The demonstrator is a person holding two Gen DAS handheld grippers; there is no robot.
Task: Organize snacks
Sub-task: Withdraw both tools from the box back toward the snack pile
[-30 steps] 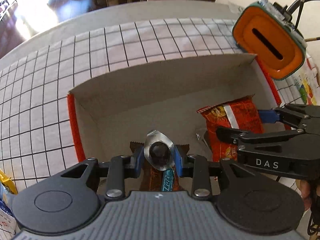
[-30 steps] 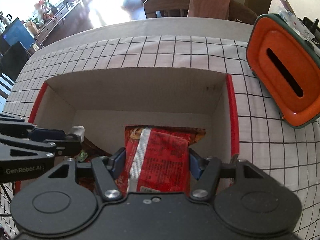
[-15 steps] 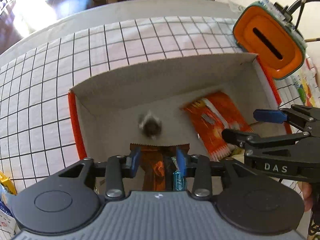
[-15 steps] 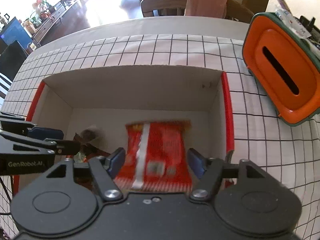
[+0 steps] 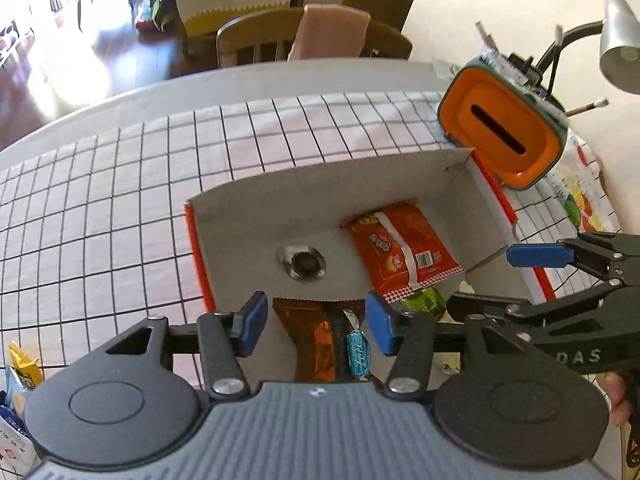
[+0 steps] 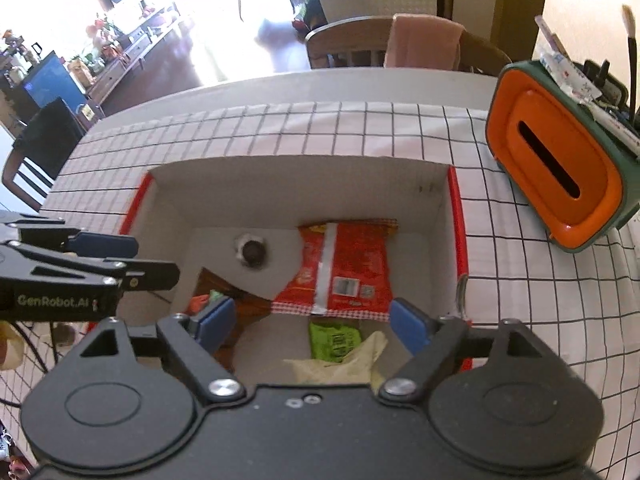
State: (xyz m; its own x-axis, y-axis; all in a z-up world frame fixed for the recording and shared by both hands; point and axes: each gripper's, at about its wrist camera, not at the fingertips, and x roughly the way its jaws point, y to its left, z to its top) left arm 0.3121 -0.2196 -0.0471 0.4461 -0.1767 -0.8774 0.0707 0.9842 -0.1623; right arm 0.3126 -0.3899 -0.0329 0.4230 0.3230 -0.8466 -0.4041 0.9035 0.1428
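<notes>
An open cardboard box [image 5: 320, 196] [image 6: 280, 184] with red outer sides stands on the checked cloth. On its floor lie a red snack packet [image 5: 400, 252] [image 6: 344, 264], a small silver-foil snack [image 5: 304, 262] [image 6: 251, 251], a brown-orange wrapper [image 5: 316, 336], a blue candy [image 5: 358, 354] and a green packet [image 6: 334, 340]. My left gripper [image 5: 316, 328] hovers over the box's near edge, its jaws opening, nothing between them. My right gripper [image 6: 310, 326] hangs above the box, jaws opening, the red packet lying free below.
An orange tissue box [image 5: 504, 140] [image 6: 556, 176] with pens behind it stands right of the cardboard box. A desk lamp [image 5: 618, 40] is at the far right. Loose snack packets [image 5: 18, 376] lie at the left near edge. A chair [image 5: 312, 40] stands beyond the table.
Both grippers let go and opened: the foil snack dropped from the left one, the red packet from the right, both now on the box floor. Both grippers rose and drew back.
</notes>
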